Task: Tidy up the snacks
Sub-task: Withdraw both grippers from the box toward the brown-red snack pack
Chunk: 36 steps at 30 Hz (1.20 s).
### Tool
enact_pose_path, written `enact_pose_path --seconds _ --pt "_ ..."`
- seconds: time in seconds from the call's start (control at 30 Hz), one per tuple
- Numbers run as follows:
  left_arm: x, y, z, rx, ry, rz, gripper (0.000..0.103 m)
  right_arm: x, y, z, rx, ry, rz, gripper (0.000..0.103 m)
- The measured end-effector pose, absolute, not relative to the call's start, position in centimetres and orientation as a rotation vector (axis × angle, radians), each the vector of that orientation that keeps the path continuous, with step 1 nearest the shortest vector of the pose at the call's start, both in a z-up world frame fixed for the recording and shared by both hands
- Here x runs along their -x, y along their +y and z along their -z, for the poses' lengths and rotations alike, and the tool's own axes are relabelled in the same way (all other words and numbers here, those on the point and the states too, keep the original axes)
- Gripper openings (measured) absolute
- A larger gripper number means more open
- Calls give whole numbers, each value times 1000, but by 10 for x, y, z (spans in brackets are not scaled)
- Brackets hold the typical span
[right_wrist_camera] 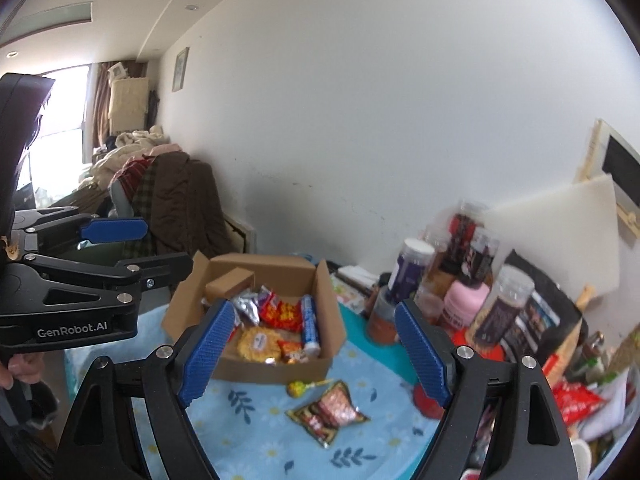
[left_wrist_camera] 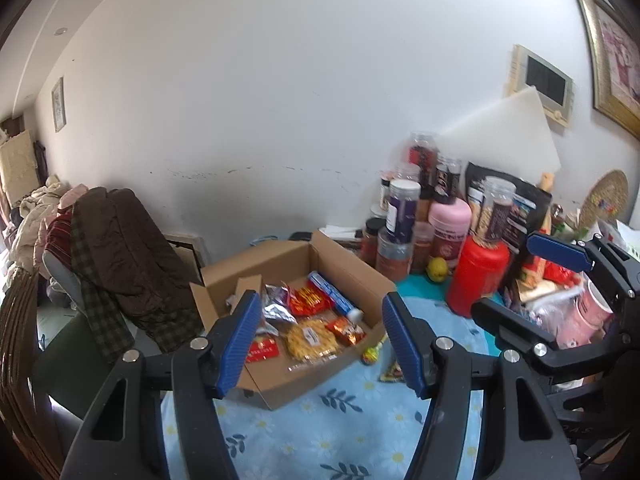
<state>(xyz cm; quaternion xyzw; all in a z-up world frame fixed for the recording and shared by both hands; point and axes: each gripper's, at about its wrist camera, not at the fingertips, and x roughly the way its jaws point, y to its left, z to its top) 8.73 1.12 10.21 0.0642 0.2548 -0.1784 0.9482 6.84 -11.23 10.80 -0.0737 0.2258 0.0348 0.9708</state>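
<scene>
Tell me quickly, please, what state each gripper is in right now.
Left gripper: open, nothing between its fingers, above the cardboard box.
Right gripper: open, holding nothing, also facing the box.

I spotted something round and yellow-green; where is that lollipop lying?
In the right wrist view, the lollipop lies on the blue cloth just in front of the box, beside a loose snack packet.
</scene>
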Motion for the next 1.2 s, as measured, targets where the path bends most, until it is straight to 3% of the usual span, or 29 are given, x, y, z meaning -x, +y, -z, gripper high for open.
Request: enact_pose_path --seconds 0.63,1.2 --pt "-73 -27 -12 -166 712 489 62 -34 -139 -21 3 619 -27 84" --pt "-110 -48 56 -146 859 485 62 -68 -177 42 -79 767 33 84"
